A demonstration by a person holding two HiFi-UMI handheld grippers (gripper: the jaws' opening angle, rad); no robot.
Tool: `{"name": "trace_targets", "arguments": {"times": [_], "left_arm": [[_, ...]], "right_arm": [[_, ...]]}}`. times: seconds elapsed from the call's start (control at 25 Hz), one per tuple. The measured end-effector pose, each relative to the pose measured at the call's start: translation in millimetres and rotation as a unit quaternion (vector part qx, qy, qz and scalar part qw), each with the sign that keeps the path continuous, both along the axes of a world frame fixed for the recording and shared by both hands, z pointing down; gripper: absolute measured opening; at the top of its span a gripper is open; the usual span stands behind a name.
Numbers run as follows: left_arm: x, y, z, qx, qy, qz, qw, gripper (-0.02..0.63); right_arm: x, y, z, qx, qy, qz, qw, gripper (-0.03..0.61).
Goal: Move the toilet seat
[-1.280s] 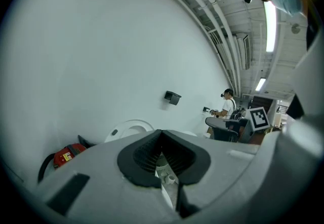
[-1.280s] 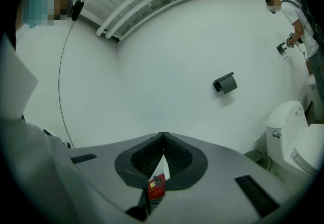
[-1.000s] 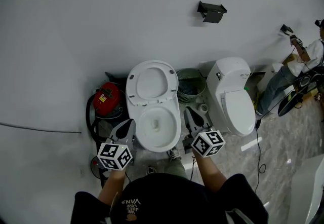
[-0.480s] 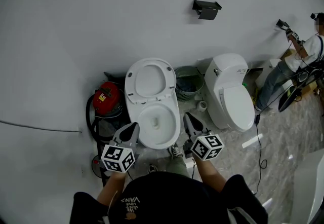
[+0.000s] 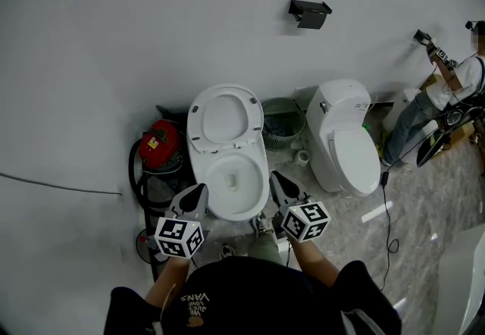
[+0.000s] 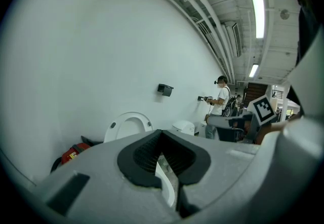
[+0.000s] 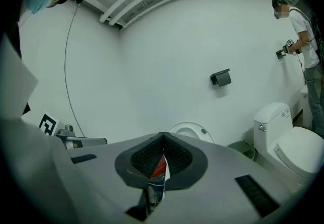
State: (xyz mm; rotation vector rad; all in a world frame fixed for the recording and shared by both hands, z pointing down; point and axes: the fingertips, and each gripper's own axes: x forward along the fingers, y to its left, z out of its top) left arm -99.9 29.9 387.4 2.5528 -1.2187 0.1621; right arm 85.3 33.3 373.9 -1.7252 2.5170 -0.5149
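Seat: toilet seat (image 5: 195, 123) stands raised against the wall, centre of the head view, above the open bowl (image 5: 235, 183)
Handling: probably stiff, smooth, hinged plastic; hook its top rim
Tools: left gripper (image 5: 198, 189) and right gripper (image 5: 274, 177) both clenched, empty, flanking the bowl's front

Lighting bright, even, diffuse. Ceiling tube lights (image 6: 257, 4) overexposed in left gripper view. Wall (image 5: 151, 23) uniformly lit; shadows soft, faint. Floor (image 5: 424, 205) shows mild sheen. Gripper views: strong fisheye curvature, black vignetted corners. Head view sharp, edges bowed.
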Motion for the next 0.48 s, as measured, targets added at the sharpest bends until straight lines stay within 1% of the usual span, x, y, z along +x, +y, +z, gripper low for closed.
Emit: {"name": "trace_targets", "arguments": {"times": [0.2,0.48], "left_arm": [[0.2,1.9,2.2,-0.003,-0.003,-0.002,1.0,0.0],[7.4,5.7,5.4,0.001,0.004,0.003,1.0,0.0]], "right_arm": [[-4.4,-0.1,0.9,-0.005,0.005,-0.005,1.0,-0.002],[0.4,3.9,6.6,-0.006,0.006,-0.005,1.0,-0.002]]}}
